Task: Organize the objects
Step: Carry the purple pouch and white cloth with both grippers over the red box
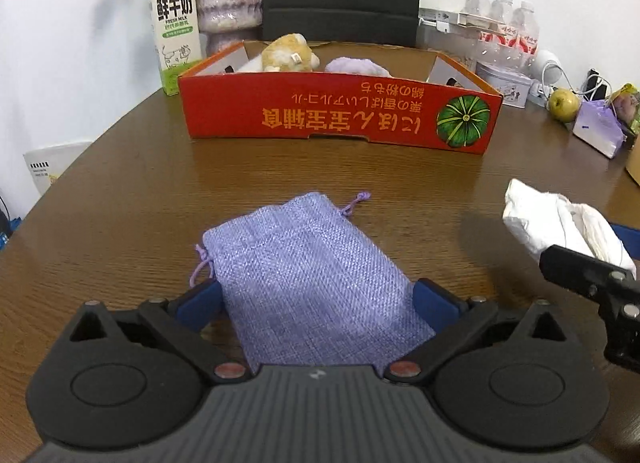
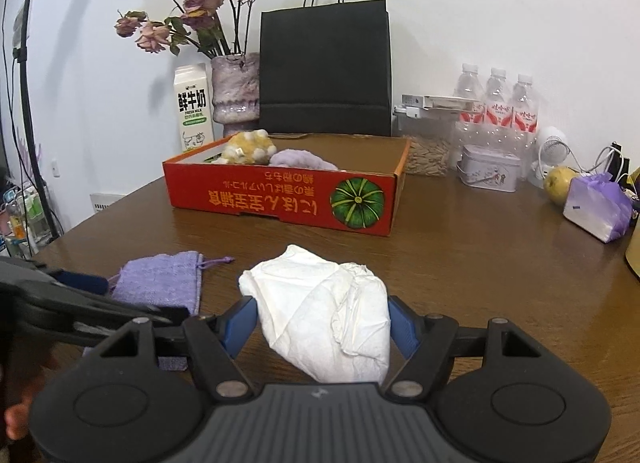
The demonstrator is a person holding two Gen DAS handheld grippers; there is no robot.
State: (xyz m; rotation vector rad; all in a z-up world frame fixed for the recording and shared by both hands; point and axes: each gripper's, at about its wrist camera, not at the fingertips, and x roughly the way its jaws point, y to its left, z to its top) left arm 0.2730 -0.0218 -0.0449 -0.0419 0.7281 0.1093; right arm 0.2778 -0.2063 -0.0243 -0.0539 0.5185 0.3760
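- A lived-in room at home or a casual office; which one cannot be told.
- A round wooden table (image 2: 460, 263) against a white wall.
- Vase (image 2: 235, 89) of dried roses (image 2: 192, 3), milk carton (image 2: 193, 107), black paper bag (image 2: 325, 67).
- Water bottles (image 2: 498, 103), tin (image 2: 490, 168), apple (image 2: 560, 183), small fan (image 2: 554, 149) with cables.

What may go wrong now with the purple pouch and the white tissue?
The left gripper is open around the purple pouch, which lies flat, so closing may only pinch or bunch the cloth. The right gripper holds the crumpled white tissue, which looks soft enough to slip out before reaching the red box.
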